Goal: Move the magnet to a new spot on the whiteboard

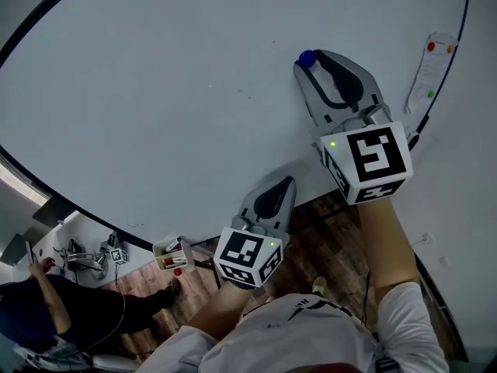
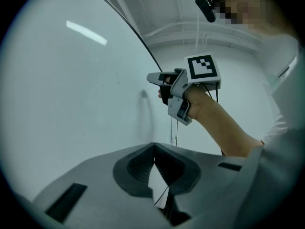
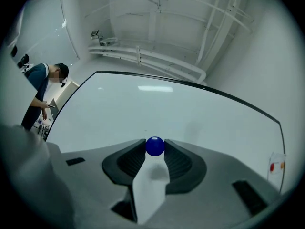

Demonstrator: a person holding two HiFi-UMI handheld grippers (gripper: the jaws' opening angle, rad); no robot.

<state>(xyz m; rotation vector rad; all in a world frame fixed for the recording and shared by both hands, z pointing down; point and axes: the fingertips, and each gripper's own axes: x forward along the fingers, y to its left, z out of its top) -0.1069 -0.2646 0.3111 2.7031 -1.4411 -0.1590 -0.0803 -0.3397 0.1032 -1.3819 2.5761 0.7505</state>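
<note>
Right gripper [image 1: 307, 61] pinches the glossy round blue magnet [image 3: 155, 146] on the smooth whiteboard [image 1: 155, 92]; left gripper [image 2: 154, 145] is closed, empty.

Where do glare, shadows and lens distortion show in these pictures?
Head view: fisheye bends the whiteboard edge into a curve. Left gripper view: a lamp's glare streak on the whiteboard, soft shadow beside the right gripper. Right gripper view: dark vignetted corners; blue magnet sharp.
</note>
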